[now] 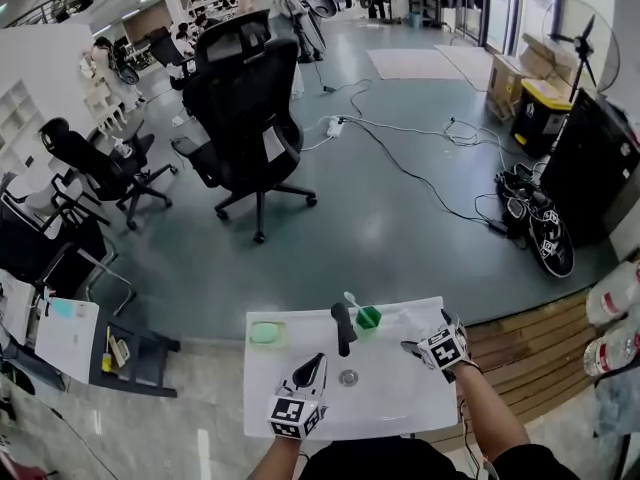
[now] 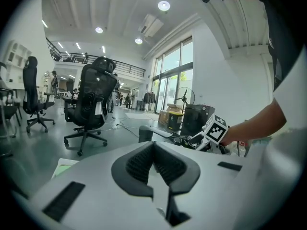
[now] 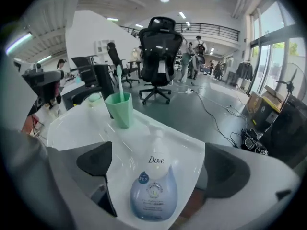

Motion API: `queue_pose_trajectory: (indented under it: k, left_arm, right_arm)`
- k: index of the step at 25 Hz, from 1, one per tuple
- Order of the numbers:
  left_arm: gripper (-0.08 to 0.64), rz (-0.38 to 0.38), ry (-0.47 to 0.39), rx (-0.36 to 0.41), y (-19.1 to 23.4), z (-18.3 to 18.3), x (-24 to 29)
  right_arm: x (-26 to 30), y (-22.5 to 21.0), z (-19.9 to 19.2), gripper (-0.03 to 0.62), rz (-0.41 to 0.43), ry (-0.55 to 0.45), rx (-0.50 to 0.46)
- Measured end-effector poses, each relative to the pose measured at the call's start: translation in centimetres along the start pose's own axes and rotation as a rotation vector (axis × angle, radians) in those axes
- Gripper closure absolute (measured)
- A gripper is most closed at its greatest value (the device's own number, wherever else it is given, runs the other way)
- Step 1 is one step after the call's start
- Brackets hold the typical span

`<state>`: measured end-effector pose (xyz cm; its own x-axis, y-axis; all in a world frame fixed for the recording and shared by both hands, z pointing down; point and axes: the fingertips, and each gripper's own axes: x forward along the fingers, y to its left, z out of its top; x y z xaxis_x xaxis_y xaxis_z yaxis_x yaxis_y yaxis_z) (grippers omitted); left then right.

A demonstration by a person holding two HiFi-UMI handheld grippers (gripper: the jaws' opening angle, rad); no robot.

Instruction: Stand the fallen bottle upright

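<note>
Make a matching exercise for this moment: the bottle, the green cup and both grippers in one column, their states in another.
Things:
1. Dove bottle
2. green cup
3. left gripper
4. right gripper

States:
A. shut, with nothing held
B. standing upright
C. lying on its side
D. open, one jaw on each side of the bottle, not yet closed on it

Pairs: 1-C, 2-B, 3-A, 4-D

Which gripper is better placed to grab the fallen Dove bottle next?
Right. The right gripper has its jaws apart, with the Dove bottle lying flat straight ahead, in line with the gap. The left gripper is shut, and its view does not show the bottle.
</note>
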<state>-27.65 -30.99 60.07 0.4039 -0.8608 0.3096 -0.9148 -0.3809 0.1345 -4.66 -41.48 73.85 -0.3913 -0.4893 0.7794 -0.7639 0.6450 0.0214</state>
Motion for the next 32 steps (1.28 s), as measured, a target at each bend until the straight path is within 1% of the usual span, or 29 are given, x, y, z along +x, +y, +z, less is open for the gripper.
queue_pose_trajectory:
  k: [4, 8, 11, 12, 13, 14, 15, 16, 17, 19, 20, 21, 23, 25, 26, 28, 29, 31, 32]
  left_arm:
    - [0.543, 0.005, 0.008, -0.005, 0.6, -0.2, 0.5]
    - [0.543, 0.001, 0.023, -0.002, 0.7, -0.6, 0.8]
    - [0.543, 0.0, 0.025, -0.007, 0.6, -0.8, 0.8]
    - [0.543, 0.0, 0.024, -0.008, 0.6, -0.9, 0.8]
    - [0.543, 0.0, 0.024, -0.008, 0.6, -0.9, 0.8]
    - [0.543, 0.0, 0.024, -0.008, 0.7, -0.9, 0.7]
    - [0.543, 0.001, 0.025, -0.008, 0.8, -0.8, 0.6]
    - [0.543, 0.004, 0.027, -0.01, 0.9, -0.8, 0.5]
    - [0.543, 0.006, 0.029, -0.012, 1.1, -0.9, 0.4]
    - [0.543, 0.011, 0.03, -0.013, 1.2, -0.9, 0.2]
    - [0.543, 0.013, 0.029, -0.013, 1.2, -0.9, 0.2]
    - [0.543, 0.014, 0.028, -0.012, 1.3, -0.8, 0.2]
    - [0.543, 0.014, 0.024, -0.011, 1.2, -0.6, 0.3]
    - [0.543, 0.011, 0.021, -0.012, 1.0, -0.4, 0.5]
    - [0.543, 0.009, 0.018, -0.012, 0.8, -0.3, 0.6]
    - [0.543, 0.006, 0.015, -0.011, 0.5, -0.3, 0.7]
    - [0.543, 0.005, 0.015, -0.01, 0.4, -0.3, 0.7]
    - [0.543, 0.005, 0.015, -0.011, 0.3, -0.5, 0.6]
    - [0.543, 0.006, 0.014, -0.011, 0.3, -0.6, 0.5]
  right_arm:
    - [2.1, 0.9, -1.2, -0.006, 0.067, 0.122, -0.069]
    - [4.1, 1.8, -2.5, -0.004, 0.127, 0.224, -0.086]
    - [4.2, 0.8, -4.7, 0.007, 0.095, 0.359, -0.091]
    - [4.2, 0.5, -5.1, 0.011, 0.087, 0.392, -0.093]
    - [4.2, 0.6, -5.2, 0.015, 0.098, 0.41, -0.09]
    - [4.5, 1.6, -4.9, 0.018, 0.149, 0.395, -0.076]
    - [5.1, 3.2, -4.1, 0.021, 0.228, 0.347, -0.058]
    - [5.7, 4.1, -3.6, 0.023, 0.276, 0.309, -0.056]
    - [5.9, 3.6, -3.6, 0.039, 0.252, 0.308, -0.079]
    - [5.5, 0.5, -4.4, 0.074, 0.112, 0.366, -0.142]
    - [5.2, -0.5, -4.7, 0.083, 0.071, 0.392, -0.153]
    - [5.0, -0.9, -4.7, 0.096, 0.057, 0.404, -0.158]
    - [4.9, -0.7, -4.4, 0.148, 0.071, 0.406, -0.167]
    - [4.0, -1.0, -4.6, 0.166, 0.058, 0.457, -0.168]
    - [3.8, -1.0, -4.5, 0.188, 0.06, 0.46, -0.163]
    - [4.1, -0.5, -3.8, 0.301, 0.084, 0.424, -0.156]
    - [4.5, 0.2, -3.5, 0.299, 0.111, 0.397, -0.157]
    - [5.1, 2.0, -2.9, 0.301, 0.193, 0.343, -0.148]
    - [5.2, 2.4, -2.8, 0.301, 0.213, 0.336, -0.143]
